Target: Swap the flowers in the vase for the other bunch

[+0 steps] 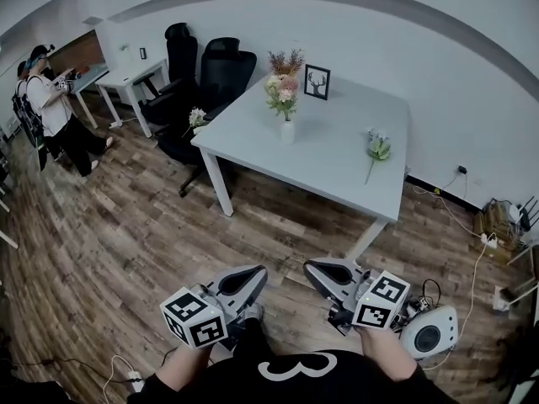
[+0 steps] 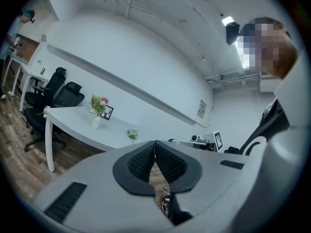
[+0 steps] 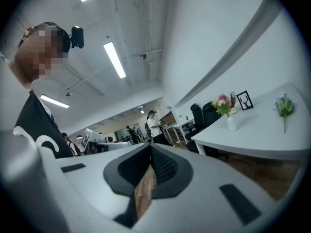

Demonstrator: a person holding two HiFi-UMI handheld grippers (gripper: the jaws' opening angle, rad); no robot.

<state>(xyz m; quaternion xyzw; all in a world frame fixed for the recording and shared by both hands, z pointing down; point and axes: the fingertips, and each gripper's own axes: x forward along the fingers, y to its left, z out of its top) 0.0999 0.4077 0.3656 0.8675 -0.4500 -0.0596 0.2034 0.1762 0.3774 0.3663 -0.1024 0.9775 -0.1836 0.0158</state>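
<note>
White table [image 1: 337,167] carries the small white vase [image 1: 287,130] with its pink-and-green flowers [image 1: 283,89] toward the far side, and the other bunch [image 1: 377,147] lies flat to their right. The left gripper [image 1: 255,274] and right gripper [image 1: 312,269] hang well short of it, jaws pressed together on nothing. A sound approach would spread the jaws early, steady the vase with one gripper, and draw the stems straight up.

Lighting: we recorded bright, even, cool indoor light from ceiling strip lights [image 3: 114,59], themselves blown to white.
Shadows: we noted one soft shadow beneath the white table [image 1: 328,154].
Distortion: we logged heavy fisheye bending and dark vignetted corners.
Focus: the right gripper [image 3: 150,144], close to its lens, looked soft.
</note>
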